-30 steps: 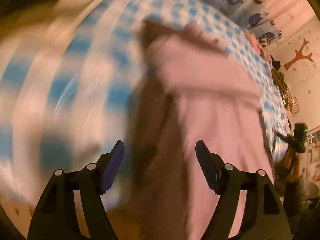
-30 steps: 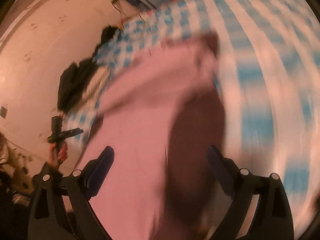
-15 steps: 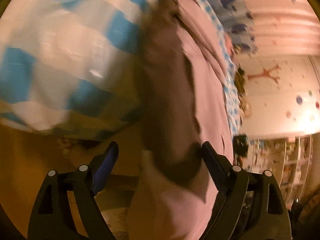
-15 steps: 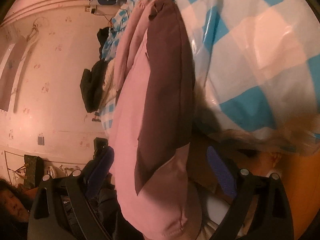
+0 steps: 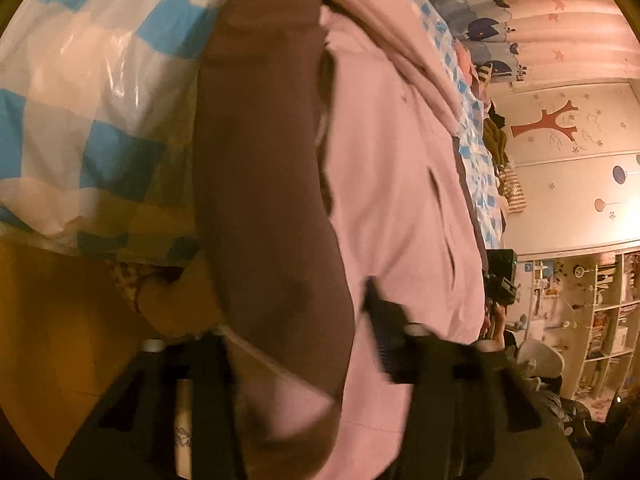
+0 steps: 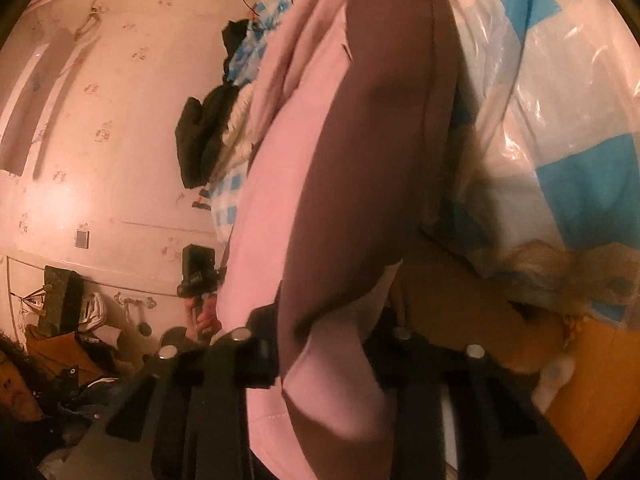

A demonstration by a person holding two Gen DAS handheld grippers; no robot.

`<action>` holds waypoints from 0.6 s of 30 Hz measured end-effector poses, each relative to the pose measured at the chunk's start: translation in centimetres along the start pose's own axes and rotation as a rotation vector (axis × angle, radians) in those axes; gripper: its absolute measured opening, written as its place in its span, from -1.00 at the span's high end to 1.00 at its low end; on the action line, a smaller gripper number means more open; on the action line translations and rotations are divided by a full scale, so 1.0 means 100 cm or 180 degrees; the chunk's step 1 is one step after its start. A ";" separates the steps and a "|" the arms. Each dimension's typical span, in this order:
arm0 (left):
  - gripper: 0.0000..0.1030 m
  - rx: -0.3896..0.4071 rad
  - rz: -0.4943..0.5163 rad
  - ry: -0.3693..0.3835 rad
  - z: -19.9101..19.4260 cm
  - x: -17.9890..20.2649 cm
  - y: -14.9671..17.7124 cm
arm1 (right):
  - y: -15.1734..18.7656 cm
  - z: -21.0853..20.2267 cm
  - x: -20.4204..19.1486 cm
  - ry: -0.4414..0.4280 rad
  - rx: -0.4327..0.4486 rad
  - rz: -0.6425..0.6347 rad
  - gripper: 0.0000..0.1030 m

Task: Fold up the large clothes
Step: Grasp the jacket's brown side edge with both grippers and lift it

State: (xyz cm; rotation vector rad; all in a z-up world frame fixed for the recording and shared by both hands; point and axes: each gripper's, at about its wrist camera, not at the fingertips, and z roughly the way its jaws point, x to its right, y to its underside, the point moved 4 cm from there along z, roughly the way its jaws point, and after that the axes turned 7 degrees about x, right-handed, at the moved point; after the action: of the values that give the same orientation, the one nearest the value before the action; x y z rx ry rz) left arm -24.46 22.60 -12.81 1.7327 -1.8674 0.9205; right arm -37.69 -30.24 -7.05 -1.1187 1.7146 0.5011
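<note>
**Both tongs closing on the hem end of a pink and brown garment**

The landmark here is the bed, covered by a blue-and-white checked sheet [image 5: 100,92] under clear plastic. The garment [image 5: 392,168], pink with a broad brown panel [image 5: 272,200], lies along the bed and hangs over its near edge, toward both cameras.

In the left wrist view, the left gripper [image 5: 296,360] sits at the overhanging end of the garment, off the bed's edge. Its jaws are closing, with the brown panel and a fold of pink cloth between them. The fingers are blurred, and the left one is mostly hidden behind the cloth, so I cannot tell whether the pads already press on the fabric.

In the right wrist view, the right gripper [image 6: 324,344] is likewise at the hanging end, below the bed's edge [image 6: 500,264]. Its jaws are closing too, with brown and pink layers running down between them. The cloth fills the gap and appears pinched at the black fingers [image 6: 256,344].

Beyond the far side of the bed, a hand holds a black camera on a grip [image 6: 198,272]; the same device shows in the left view [image 5: 500,276]. Dark clothes [image 6: 200,140] are piled at the bed's far edge.

No brand, label or writing can be read anywhere; the wall's tree decal [image 5: 548,124] carries no text.
</note>
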 end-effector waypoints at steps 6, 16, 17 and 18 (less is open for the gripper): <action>0.73 0.0308 0.0319 0.0176 -0.051 0.051 -0.003 | 0.006 -0.027 -0.053 -0.0420 0.0192 -0.0315 0.58; -0.30 -0.0460 0.0026 0.0052 -0.040 -0.022 0.034 | 0.040 -0.026 0.001 -0.0232 -0.0250 0.0065 -0.45; -0.42 -0.0411 -0.0082 0.0168 -0.041 -0.031 0.036 | 0.042 -0.026 0.009 -0.0244 -0.0274 0.0146 -0.45; -0.46 -0.0383 -0.0137 0.0238 -0.041 -0.037 0.039 | 0.043 -0.027 0.017 -0.0258 -0.0271 0.0206 -0.48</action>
State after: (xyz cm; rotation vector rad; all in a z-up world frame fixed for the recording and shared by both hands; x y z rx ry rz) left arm -28.31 28.08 -13.31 1.6383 -1.7927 0.8275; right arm -42.90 -30.88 -8.11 -1.0909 1.6762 0.6567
